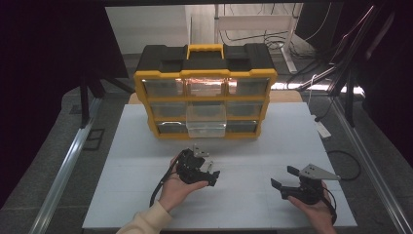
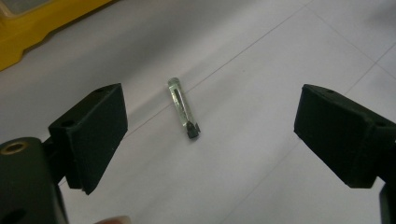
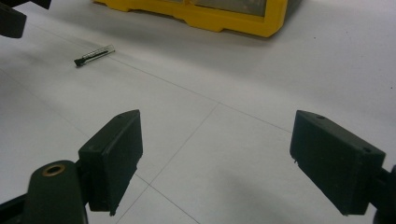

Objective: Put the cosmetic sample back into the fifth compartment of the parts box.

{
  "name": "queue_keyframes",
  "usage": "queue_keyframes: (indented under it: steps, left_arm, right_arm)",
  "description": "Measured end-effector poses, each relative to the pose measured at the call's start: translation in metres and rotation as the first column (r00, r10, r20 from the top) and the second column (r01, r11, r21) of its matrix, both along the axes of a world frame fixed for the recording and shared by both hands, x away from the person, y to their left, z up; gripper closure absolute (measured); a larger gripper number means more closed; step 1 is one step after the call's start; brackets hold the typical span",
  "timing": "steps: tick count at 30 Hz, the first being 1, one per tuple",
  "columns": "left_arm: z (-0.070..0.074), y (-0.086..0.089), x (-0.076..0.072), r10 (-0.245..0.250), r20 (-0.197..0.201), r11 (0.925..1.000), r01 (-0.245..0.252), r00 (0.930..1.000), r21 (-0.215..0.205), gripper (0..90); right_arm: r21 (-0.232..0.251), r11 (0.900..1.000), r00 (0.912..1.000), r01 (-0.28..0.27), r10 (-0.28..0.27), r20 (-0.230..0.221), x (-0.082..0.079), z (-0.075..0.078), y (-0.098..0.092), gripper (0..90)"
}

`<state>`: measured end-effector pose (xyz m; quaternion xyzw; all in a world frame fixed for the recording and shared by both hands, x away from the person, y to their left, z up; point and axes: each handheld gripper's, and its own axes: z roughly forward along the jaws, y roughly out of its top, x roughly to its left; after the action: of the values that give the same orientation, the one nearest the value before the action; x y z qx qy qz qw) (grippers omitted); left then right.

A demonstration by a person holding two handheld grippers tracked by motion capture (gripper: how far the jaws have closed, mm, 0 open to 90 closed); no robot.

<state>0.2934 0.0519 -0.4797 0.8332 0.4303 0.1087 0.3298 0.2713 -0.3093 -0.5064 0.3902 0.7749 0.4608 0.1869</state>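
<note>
Holding both grippers low over the white table (image 1: 146, 195), your right gripper (image 3: 215, 158) is spread and empty; your left gripper (image 2: 210, 135) is spread around a small clear tube (image 2: 182, 109) lying flat, before the yellow organizer (image 1: 204, 92).

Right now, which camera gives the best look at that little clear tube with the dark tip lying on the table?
The left gripper view: the tube lies centred and close between that gripper's open jaws, its dark tip plain. The right gripper view shows it small and far off at upper left. In the high view it is too small to make out.
</note>
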Motion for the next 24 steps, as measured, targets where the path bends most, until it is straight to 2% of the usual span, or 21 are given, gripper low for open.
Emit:
queue_keyframes:
  steps: [8, 24]
  left_arm:
    - [-0.007, -0.008, 0.008, 0.006, -0.021, 0.9997, -0.005, 0.9998, 0.022, 11.2]
    - [-0.017, -0.013, 0.018, 0.012, -0.026, 0.9980, -0.010, 0.9996, 0.063, 16.4]
  right_arm:
    - [0.003, 1.000, 1.0000, 0.001, -0.001, 0.003, 0.000, 0.001, -0.001, 16.9]
    - [0.000, 1.000, 1.0000, 0.002, -0.002, 0.005, 0.000, 0.001, -0.001, 17.0]
